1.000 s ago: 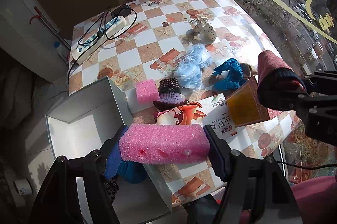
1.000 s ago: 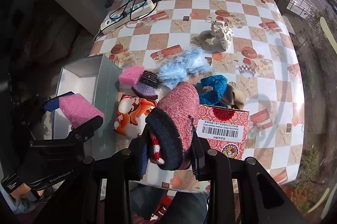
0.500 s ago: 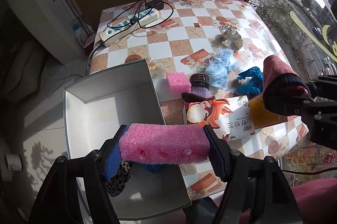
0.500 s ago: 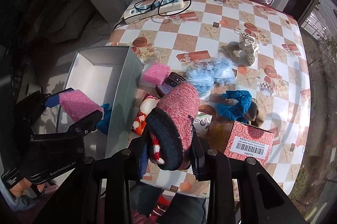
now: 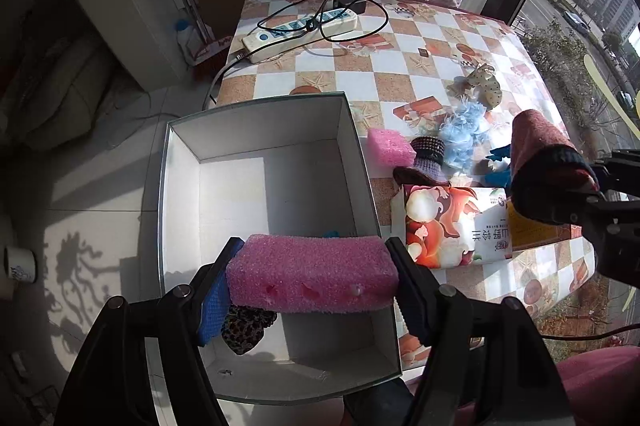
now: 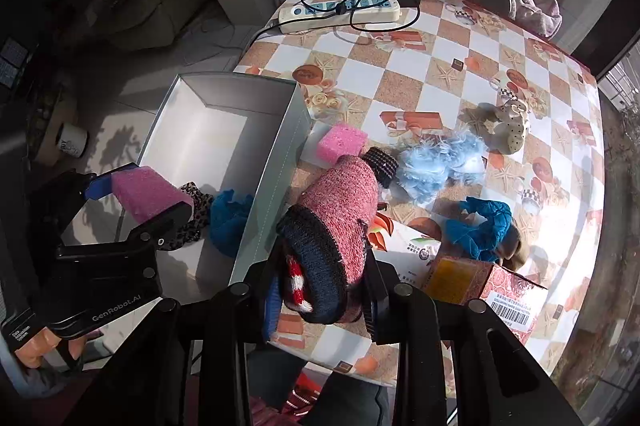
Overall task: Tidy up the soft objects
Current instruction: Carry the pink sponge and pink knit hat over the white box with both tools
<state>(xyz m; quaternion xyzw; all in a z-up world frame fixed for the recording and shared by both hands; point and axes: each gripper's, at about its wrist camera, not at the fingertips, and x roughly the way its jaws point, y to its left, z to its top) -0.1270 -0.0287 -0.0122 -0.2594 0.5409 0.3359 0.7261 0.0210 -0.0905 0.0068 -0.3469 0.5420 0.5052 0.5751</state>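
1. Pink foam block is pinched in the left claw, held over the open white box.
2. Step in hand: dropping it in; next, spread the claw.
3. Right claw grips a pink knitted sock above the checkered desk, beside the box.

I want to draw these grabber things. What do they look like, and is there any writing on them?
Both are black. The left gripper has two flat black fingers with silver screws at the joints and a bumpy blue pad inside one finger. White letters on its body read GenRobot.AI. The right gripper matches: black fingers, round silver screws, blue padding inside. A bare thumb shows at the left handle; no sleeve is visible.
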